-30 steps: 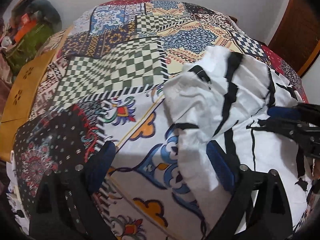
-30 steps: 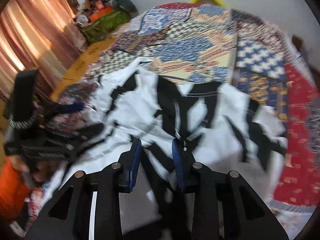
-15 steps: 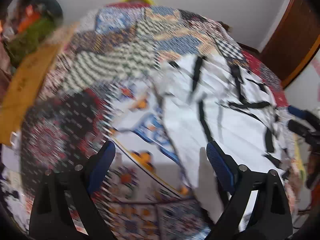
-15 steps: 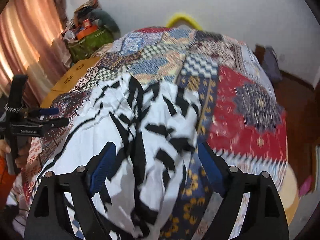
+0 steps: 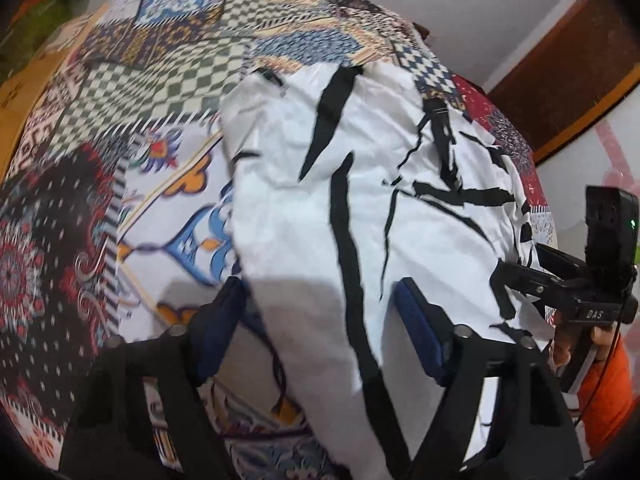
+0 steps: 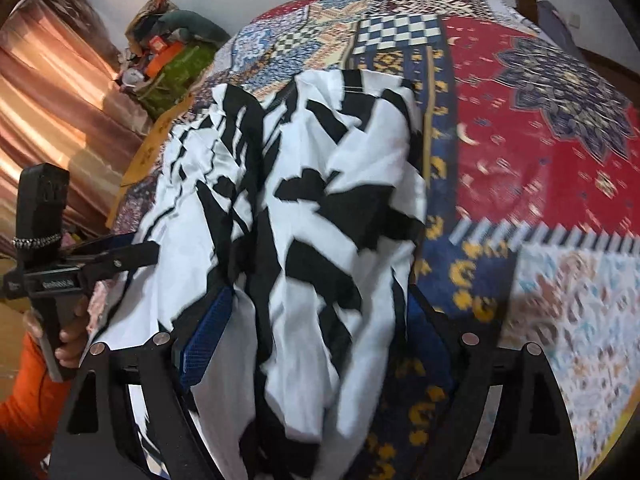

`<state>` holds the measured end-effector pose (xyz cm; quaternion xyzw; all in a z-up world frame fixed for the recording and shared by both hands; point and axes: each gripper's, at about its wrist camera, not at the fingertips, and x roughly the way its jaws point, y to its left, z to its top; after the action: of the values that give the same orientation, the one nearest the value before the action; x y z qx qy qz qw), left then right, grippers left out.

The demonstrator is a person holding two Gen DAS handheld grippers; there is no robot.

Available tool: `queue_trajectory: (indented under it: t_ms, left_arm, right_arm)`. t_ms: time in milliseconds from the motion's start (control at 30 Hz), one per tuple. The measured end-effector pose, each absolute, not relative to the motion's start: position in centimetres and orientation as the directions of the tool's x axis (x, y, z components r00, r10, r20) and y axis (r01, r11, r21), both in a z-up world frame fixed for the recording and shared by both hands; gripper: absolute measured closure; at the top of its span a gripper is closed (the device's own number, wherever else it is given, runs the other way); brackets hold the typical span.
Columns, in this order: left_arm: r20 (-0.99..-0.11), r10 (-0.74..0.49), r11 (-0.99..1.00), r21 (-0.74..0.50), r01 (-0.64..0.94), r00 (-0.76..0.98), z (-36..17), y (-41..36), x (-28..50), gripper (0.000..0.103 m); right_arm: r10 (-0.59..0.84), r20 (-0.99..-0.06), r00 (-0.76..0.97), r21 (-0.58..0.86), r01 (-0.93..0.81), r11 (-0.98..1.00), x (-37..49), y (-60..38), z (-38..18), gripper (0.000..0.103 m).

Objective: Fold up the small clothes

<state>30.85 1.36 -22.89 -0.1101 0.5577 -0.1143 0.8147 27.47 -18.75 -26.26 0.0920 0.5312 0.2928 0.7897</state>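
Lying rumpled on patchwork bedspread (image 5: 168,92) — zebra-print garment (image 5: 360,208), left gripper (image 5: 320,328) agape, right gripper (image 6: 316,328) agape

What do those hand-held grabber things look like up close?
Each gripper, left and right, is black plastic with silver screws and two fingers lined with blue ribbed pads. A small black camera with a green light sits on top. The person's sleeve is orange.
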Motion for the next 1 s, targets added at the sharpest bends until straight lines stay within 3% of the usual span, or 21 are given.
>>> queue_trajectory:
  t_ms: [67, 133, 267, 300, 367, 633, 1000]
  left_arm:
    - [-0.875, -0.327, 0.944, -0.323, 0.073, 0.358, -22.9, 1.1, 31.4, 0.037]
    - [-0.870, -0.336, 0.940, -0.333, 0.073, 0.362, -23.0, 1.0, 31.9, 0.044]
    - [-0.863, -0.347, 0.936, -0.343, 0.077, 0.368, -22.8, 0.7, 32.4, 0.072]
    - [-0.862, -0.346, 0.936, -0.344, 0.075, 0.370, -22.7, 0.6, 32.4, 0.081]
    - [-0.860, -0.348, 0.936, -0.344, 0.079, 0.374, -22.4, 0.5, 32.4, 0.089]
    - [-0.809, -0.283, 0.958, -0.268, 0.105, 0.515, -16.9, 2.4, 29.6, 0.092]
    - [-0.714, -0.154, 0.976, -0.216, -0.006, 0.683, -8.2, 12.4, 26.5, 0.092]
  right_arm:
    - [0.568, -0.781, 0.261, 0.460, -0.375, 0.805, 27.8, -18.2, -26.3, 0.026]
    - [0.570, -0.784, 0.247, 0.459, -0.388, 0.799, 27.9, -17.5, -26.3, 0.041]
    - [0.586, -0.784, 0.206, 0.482, -0.394, 0.782, 28.1, -16.3, -26.4, 0.068]
    - [0.581, -0.786, 0.209, 0.473, -0.402, 0.784, 28.1, -15.9, -26.3, 0.079]
    - [0.578, -0.786, 0.220, 0.458, -0.420, 0.783, 27.8, -15.4, -25.9, 0.091]
    - [0.616, -0.730, 0.297, 0.408, -0.533, 0.741, 25.5, -12.6, -19.8, 0.096]
    - [0.695, -0.626, 0.352, 0.385, -0.636, 0.669, 25.0, -3.6, -12.6, 0.096]
